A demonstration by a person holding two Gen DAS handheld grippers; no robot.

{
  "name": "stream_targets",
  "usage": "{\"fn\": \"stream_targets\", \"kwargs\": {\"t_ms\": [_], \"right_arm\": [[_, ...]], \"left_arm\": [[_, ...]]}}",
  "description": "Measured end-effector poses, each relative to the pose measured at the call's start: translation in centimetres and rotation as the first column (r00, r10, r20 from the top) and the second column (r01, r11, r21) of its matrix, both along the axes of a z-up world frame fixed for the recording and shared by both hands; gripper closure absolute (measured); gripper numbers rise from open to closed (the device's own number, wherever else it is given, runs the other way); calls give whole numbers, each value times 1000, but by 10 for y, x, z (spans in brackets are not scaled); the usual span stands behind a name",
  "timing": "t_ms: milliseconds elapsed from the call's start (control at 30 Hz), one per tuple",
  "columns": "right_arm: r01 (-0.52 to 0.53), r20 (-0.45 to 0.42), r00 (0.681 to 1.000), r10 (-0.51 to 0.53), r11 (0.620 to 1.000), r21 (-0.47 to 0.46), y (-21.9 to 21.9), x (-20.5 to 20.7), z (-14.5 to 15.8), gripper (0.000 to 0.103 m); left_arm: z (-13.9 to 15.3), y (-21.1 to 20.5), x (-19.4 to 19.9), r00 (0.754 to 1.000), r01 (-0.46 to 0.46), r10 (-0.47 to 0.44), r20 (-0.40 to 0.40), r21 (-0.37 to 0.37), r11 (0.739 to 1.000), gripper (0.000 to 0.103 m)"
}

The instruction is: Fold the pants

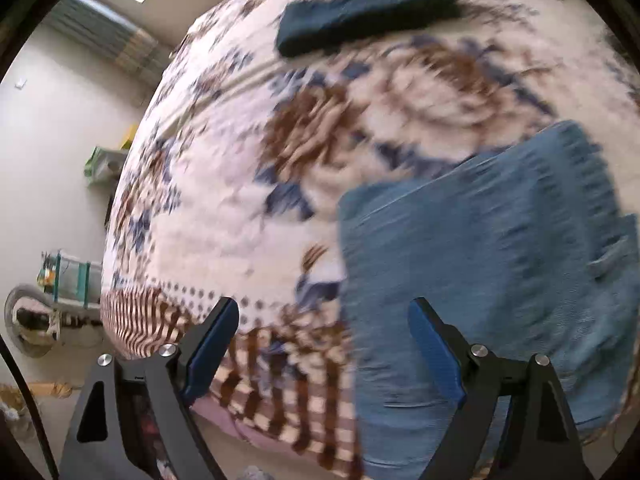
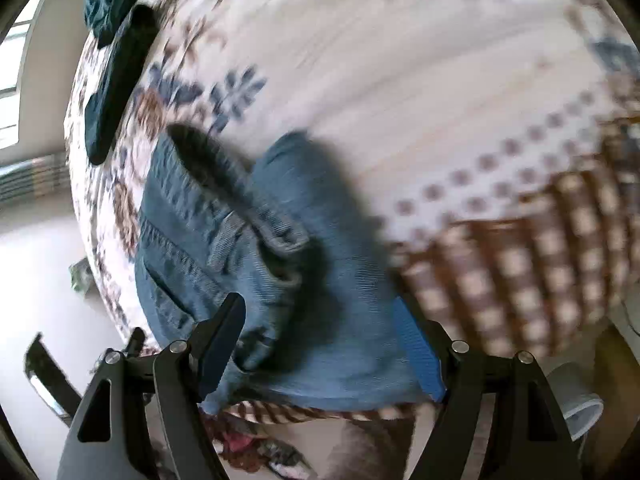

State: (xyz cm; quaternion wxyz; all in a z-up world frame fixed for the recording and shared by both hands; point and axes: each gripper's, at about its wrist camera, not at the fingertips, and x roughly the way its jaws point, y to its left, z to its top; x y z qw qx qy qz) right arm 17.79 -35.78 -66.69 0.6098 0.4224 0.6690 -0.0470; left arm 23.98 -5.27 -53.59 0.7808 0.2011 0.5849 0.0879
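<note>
While a folded dark teal garment lies well apart at the far side of the floral bedspread, nothing lies between it and the blue denim pants. These lie folded in a compact bundle near the bed's near edge, waistband up; blur hides their long axis. The left gripper and right gripper both gape wide, holding nothing.
</note>
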Motion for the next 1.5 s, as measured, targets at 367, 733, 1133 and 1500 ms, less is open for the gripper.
{"fn": "stream_targets", "kwargs": {"t_ms": [367,733,1133,1500], "right_arm": [[94,152,985,-78,990,-105,39,21,-10,36],[125,220,972,-80,972,-199,34,-24,48,82],[176,-88,977,-195,966,-189,-39,-124,11,70],[103,70,993,-94,984,-142,-63,-32,14,31]], "left_arm": [[-11,40,-5,998,-53,53,-30,-18,998,17],[0,58,-2,997,-71,69,-23,-56,996,17],[-4,51,8,997,-69,63,-53,-117,991,17],[-1,9,51,999,-8,-3,-46,-246,969,17]]}}
